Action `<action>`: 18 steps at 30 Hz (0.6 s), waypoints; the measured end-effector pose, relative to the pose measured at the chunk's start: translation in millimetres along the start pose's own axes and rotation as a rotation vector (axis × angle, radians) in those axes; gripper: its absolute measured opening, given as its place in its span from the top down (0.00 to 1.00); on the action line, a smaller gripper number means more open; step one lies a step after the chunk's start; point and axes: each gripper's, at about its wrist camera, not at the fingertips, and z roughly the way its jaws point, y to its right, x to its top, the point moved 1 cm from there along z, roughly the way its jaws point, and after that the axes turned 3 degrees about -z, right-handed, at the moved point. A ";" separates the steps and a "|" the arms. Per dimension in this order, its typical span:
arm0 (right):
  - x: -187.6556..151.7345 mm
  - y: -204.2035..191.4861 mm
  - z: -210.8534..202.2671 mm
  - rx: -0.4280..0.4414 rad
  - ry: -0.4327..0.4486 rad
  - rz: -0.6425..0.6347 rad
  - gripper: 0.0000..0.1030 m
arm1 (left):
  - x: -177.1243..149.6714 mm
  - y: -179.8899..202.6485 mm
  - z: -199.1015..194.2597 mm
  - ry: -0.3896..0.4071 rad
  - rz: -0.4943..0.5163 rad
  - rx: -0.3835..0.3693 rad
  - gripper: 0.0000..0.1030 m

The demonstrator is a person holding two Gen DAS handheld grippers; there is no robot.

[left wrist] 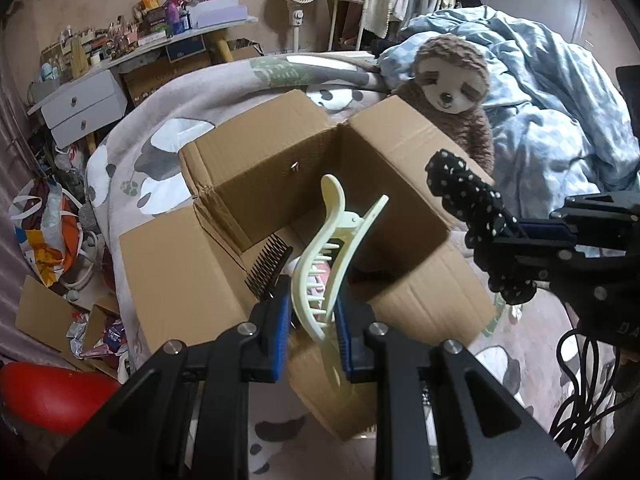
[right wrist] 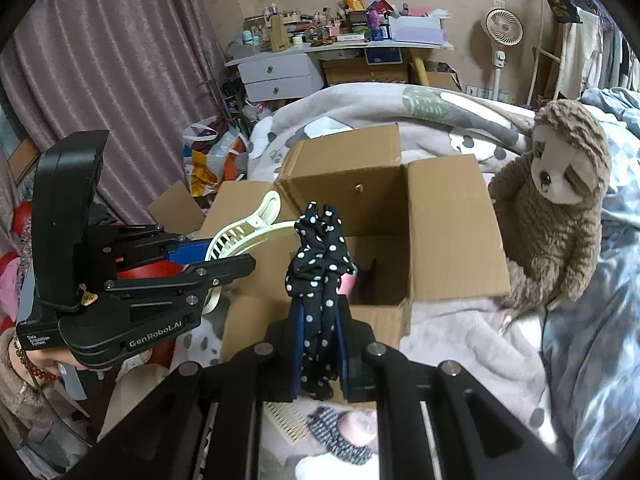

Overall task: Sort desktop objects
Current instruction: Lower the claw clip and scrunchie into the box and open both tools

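Observation:
My left gripper (left wrist: 310,320) is shut on a cream hair claw clip (left wrist: 332,256) and holds it above the near side of an open cardboard box (left wrist: 280,168). The clip also shows in the right wrist view (right wrist: 244,236). My right gripper (right wrist: 318,344) is shut on a black scrunchie with white dots (right wrist: 318,264), held above the box (right wrist: 448,220). The scrunchie shows at the right in the left wrist view (left wrist: 472,208). A black comb (left wrist: 268,266) lies inside the box.
The box stands on a bed with a panda blanket (left wrist: 168,148). A brown sloth plush (left wrist: 452,92) sits behind the box beside a blue duvet (left wrist: 560,92). A comb (right wrist: 286,422), a striped scrunchie (right wrist: 340,436) and a pink item (right wrist: 358,426) lie under my right gripper.

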 end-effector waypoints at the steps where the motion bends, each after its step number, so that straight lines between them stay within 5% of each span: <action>1: 3.9 1.5 3.6 -0.005 -0.003 0.000 0.87 | 2.5 -1.3 5.0 -0.009 -0.003 -0.010 0.82; 18: 34.7 28.2 71.7 -0.045 -0.075 0.041 0.88 | 33.5 -13.2 79.3 -0.089 0.018 0.050 0.82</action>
